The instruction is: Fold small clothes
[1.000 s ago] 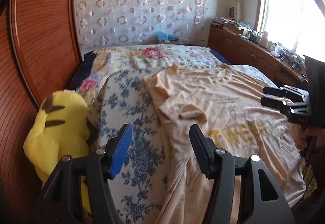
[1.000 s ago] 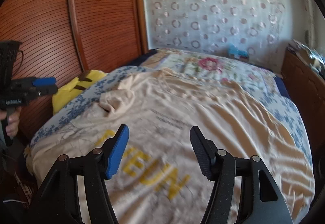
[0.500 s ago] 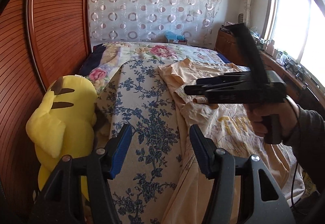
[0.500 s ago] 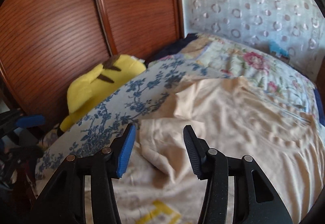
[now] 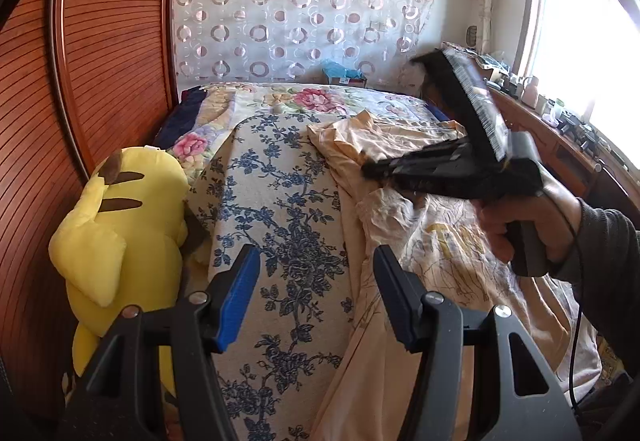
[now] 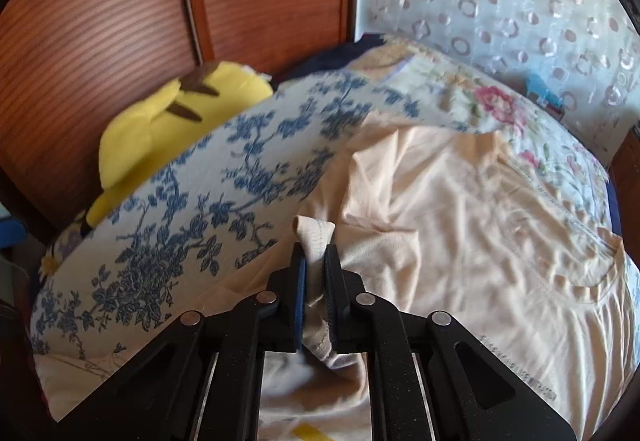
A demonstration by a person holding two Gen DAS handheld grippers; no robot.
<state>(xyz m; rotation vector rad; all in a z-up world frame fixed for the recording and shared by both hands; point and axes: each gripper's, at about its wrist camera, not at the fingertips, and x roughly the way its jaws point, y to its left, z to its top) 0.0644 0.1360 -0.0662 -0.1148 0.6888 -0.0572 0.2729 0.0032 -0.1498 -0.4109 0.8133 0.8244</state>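
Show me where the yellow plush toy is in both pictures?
Left wrist view: the plush toy sits at the left edge, against the wooden wall, beside the blue-flowered sheet.
Right wrist view: the plush toy is upper left, peeking from behind that same sheet.
Shared landmark: the peach shirt, right of the sheet in both.

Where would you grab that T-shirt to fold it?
By a sleeve, probably, from the shirt's outer edge. The T-shirt lies flat on the bed, so only its bunched sleeve stands up enough to pinch. The right gripper has just closed on it there.
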